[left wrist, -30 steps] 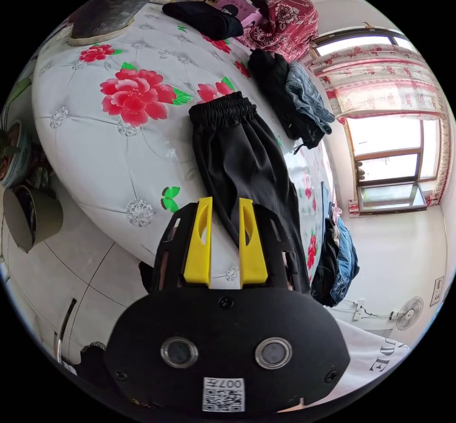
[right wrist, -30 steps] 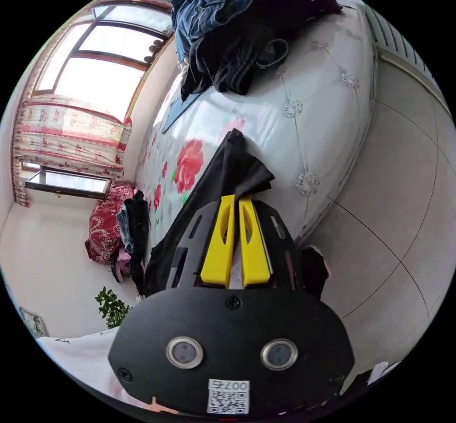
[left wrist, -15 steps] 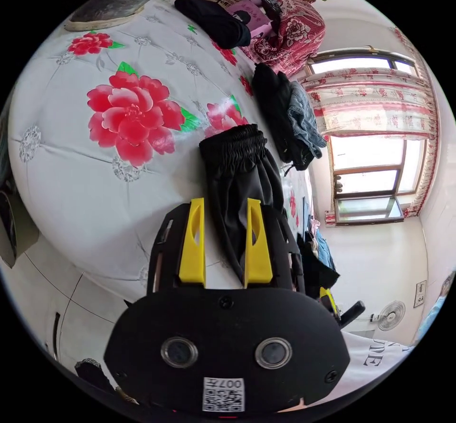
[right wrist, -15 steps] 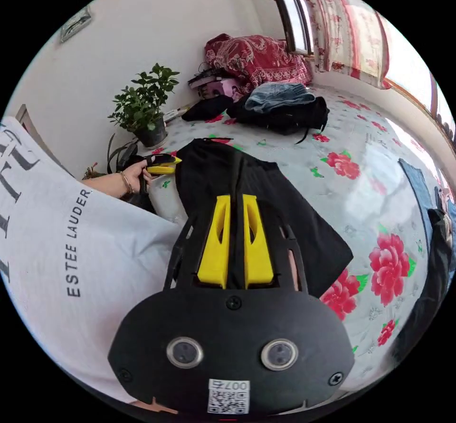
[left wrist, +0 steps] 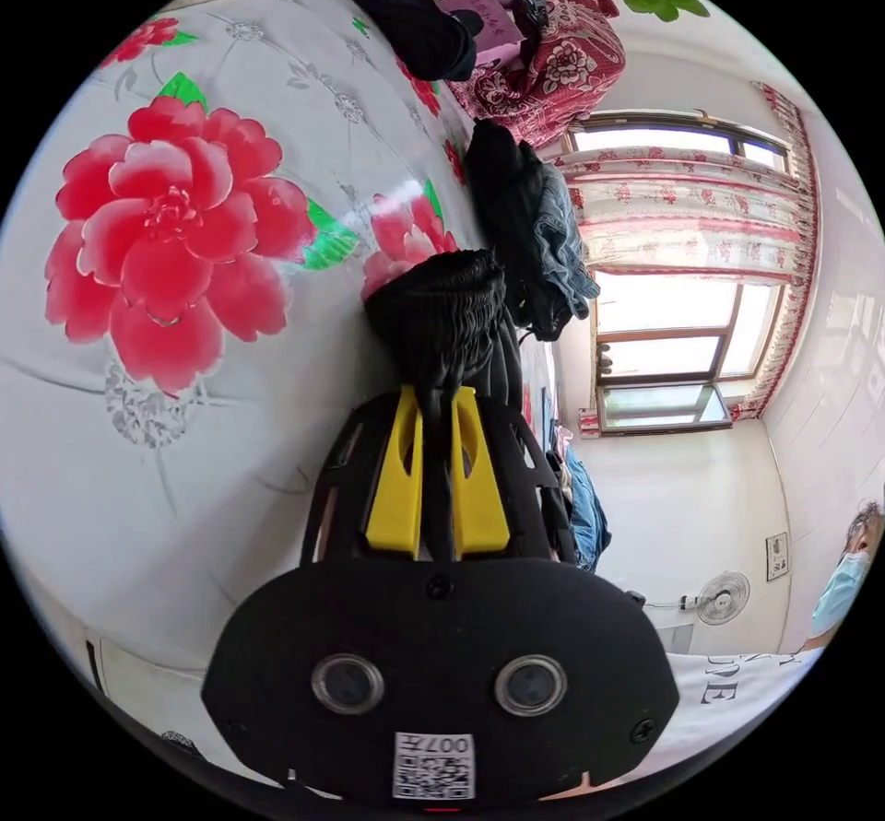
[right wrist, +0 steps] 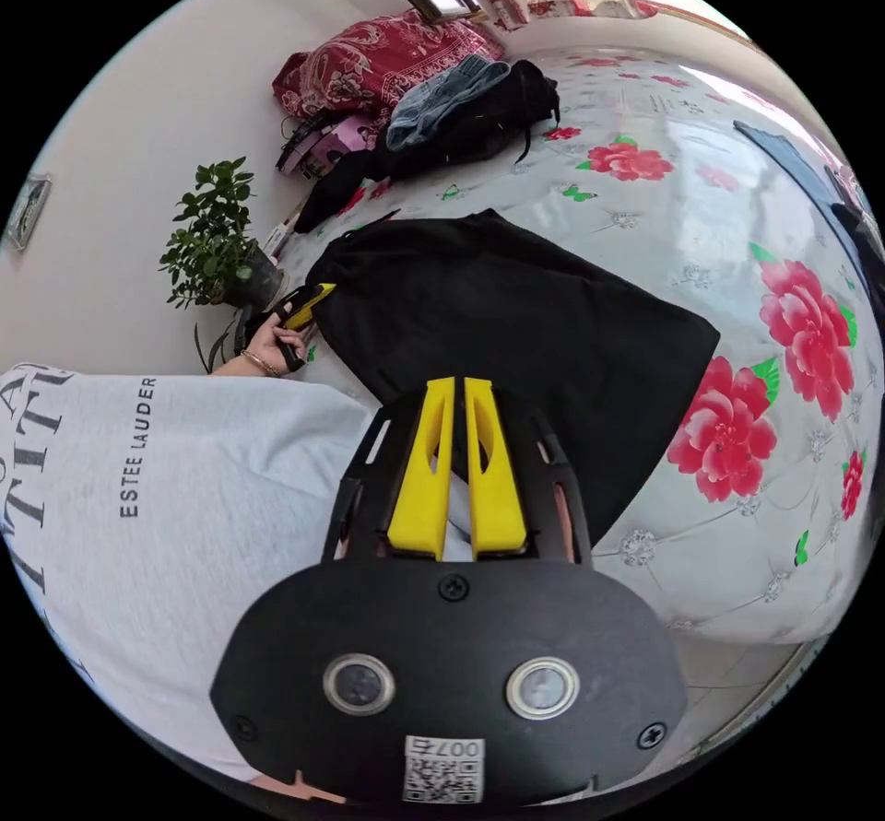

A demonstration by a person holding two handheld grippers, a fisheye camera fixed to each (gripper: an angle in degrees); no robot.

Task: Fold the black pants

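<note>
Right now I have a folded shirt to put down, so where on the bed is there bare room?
Free: the flowered sheet between the black pants and the dark clothes at the view's right rim, and the stretch around the big red flower. Crowded: the jeans-and-black pile and the red bundle by the wall.

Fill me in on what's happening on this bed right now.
A person is folding the black pants, which lie on the flowered bed cover, with a hand-held tool in each hand. The left tool is shut on the gathered waistband at the bed's edge. The right tool is closed on the other end of the pants, which lie doubled over. Other clothes sit piled further back, with a potted plant beside the bed.
</note>
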